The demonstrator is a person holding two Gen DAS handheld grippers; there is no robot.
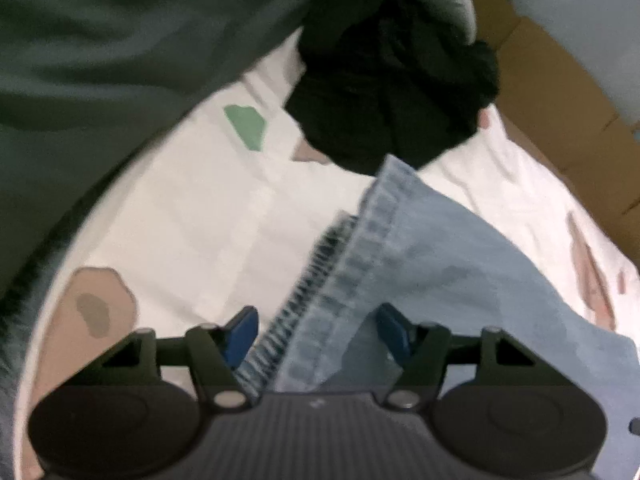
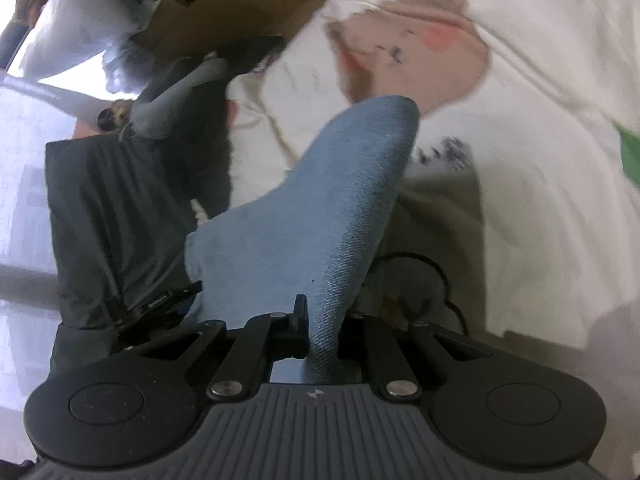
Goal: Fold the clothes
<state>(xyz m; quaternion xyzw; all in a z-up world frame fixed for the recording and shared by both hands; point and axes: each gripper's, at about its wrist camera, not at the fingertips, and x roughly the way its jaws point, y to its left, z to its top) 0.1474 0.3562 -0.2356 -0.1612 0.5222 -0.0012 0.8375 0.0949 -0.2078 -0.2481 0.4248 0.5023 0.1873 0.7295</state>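
Between the pads of the right gripper [image 2: 318,322] one light blue denim garment [image 2: 340,200] is clamped; the left gripper [image 1: 316,334] is held apart around its hem.

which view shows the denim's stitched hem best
The left wrist view. There the denim garment shows its stitched hem and frayed edge running between the open left tongs. The right wrist view shows only a plain, raised fold of the denim, pinched in the shut right tongs, with no hem visible.
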